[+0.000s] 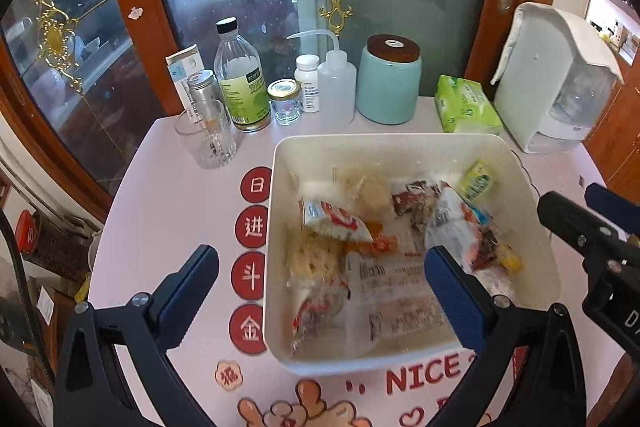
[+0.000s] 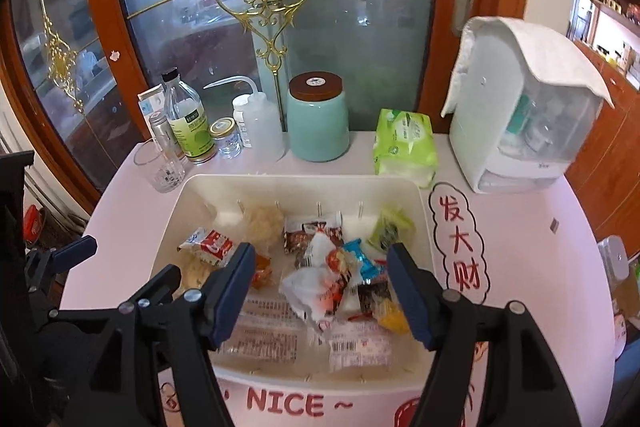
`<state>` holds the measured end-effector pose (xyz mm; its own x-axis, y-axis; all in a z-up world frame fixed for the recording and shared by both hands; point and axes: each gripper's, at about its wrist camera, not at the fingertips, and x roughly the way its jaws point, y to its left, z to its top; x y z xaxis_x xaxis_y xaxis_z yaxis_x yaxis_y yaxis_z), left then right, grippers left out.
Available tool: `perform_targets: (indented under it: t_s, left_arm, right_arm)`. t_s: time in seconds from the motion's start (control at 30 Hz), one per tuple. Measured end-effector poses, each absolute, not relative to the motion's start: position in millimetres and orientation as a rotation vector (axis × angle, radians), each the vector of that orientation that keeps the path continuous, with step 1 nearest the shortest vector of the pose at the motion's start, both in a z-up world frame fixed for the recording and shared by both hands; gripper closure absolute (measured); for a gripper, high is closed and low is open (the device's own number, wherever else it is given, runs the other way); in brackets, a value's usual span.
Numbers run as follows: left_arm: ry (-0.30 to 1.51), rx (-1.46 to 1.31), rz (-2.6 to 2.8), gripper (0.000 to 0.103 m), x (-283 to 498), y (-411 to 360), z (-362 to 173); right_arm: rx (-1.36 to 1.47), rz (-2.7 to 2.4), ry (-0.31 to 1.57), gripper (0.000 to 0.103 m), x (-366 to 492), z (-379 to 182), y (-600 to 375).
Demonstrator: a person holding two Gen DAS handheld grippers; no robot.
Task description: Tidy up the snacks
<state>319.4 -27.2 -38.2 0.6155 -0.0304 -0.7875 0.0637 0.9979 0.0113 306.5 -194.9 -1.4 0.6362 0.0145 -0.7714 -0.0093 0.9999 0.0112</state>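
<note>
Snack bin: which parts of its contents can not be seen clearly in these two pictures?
- Left wrist view: the left claw covers packets in the white bin; the clear flat packets are blurred.
- Right wrist view: the right claw hides both sides of the pile.

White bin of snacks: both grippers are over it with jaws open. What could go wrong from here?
1. The packets overlap in the white bin, so the right gripper may pinch two at once.
2. The left gripper works close by; the two could collide.
3. The drinking glass beside the bin could be knocked if the bin shifts.
</note>
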Motion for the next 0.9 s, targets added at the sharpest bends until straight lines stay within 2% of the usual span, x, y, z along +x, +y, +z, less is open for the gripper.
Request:
perform_targets:
  t_s: [0.43, 0.9]
  left_arm:
    - [0.885, -0.001, -0.064, 0.001, 174.6, -37.8, -11.7]
    - [0.912, -0.03, -0.006, 0.001, 29.7, -43.4, -24.8]
  right_arm:
    - [0.04, 0.038, 0.879, 0.034, 171.8, 19.2, -226.1]
    - [0.051, 0.031, 0.891, 0.034, 31.3, 2.5, -242.8]
